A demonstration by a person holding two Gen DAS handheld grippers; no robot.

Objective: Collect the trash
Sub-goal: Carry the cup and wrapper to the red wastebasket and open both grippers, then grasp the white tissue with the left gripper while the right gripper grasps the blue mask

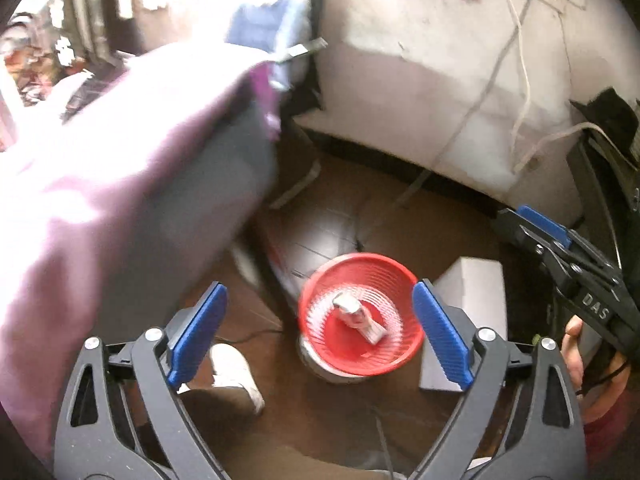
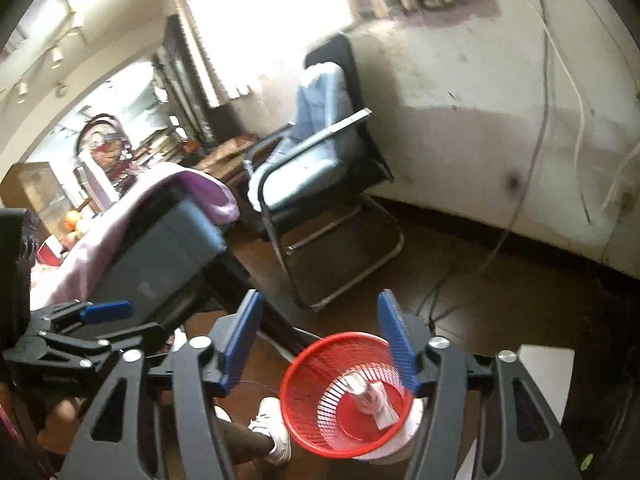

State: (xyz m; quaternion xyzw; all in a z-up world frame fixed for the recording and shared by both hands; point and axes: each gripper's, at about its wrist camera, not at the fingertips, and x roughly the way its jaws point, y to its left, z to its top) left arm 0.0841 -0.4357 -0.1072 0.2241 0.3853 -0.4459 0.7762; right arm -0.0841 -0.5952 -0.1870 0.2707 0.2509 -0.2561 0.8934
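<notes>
A red mesh basket (image 1: 384, 276) (image 2: 316, 364) stands low on the floor, resting on a pale round container (image 1: 320, 364). Inside it lies a crumpled white and pink wrapper (image 1: 360, 318) (image 2: 370, 396). My left gripper (image 1: 320, 332) hangs above the basket, wide open, with nothing between its blue pads (image 1: 200, 332). My right gripper (image 2: 320, 344) is also open and empty, above the basket's far rim. Each gripper shows in the other's view: the right gripper (image 1: 528, 228) at the right edge, the left gripper (image 2: 80, 320) at the left edge.
A table under a purple cloth (image 1: 120, 160) (image 2: 192, 188) rises close on the left. A black chair with a blue cushion (image 2: 320, 152) stands by the wall. A white box (image 1: 472, 292) lies right of the basket. A person's white shoe (image 1: 236, 372) (image 2: 276, 428) is on the brown floor; cables trail down the wall.
</notes>
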